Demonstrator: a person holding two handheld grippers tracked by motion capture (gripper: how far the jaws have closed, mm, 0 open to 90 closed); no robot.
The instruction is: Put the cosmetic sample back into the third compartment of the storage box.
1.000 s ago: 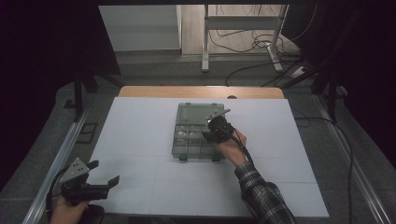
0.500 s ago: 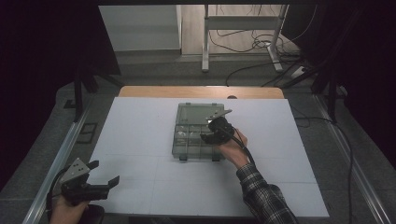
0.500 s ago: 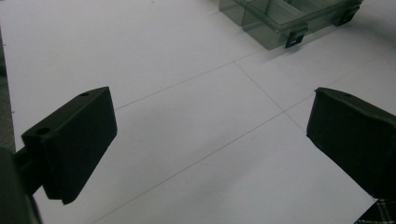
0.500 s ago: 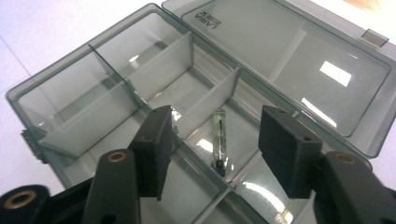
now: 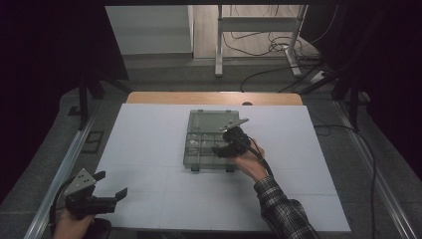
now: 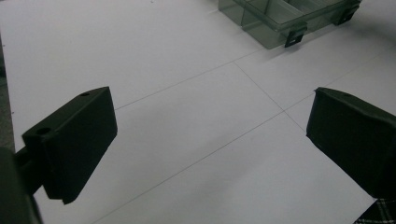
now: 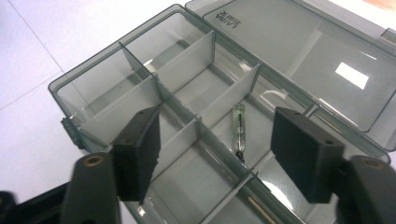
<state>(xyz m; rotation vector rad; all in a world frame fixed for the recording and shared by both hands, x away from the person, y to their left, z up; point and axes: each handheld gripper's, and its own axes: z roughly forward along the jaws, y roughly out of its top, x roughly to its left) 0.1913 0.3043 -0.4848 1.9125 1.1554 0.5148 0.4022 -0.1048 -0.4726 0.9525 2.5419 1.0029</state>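
A clear grey compartment box (image 5: 199,149) lies at the middle of the white table, its lid (image 5: 211,120) folded back flat on the far side. My right gripper (image 5: 222,149) hovers open over the box's near right part. Between its jaws in the right gripper view (image 7: 215,149) I look down on the dividers and a small clear-handled tool (image 7: 238,127) lying in one compartment. A thin stick (image 7: 260,210) lies in the compartment nearest me. My left gripper (image 5: 112,183) rests open at the table's near left corner, holding nothing (image 6: 210,135).
The white table top (image 5: 149,139) carries faint grid lines. In the left gripper view the box's near corner with its latches (image 6: 294,37) lies far ahead. A wooden strip (image 5: 214,98) borders the far edge, with cables and a desk frame on the floor beyond.
My right gripper has dipped slightly nearer and lower over the box. The left gripper has stayed where it was.
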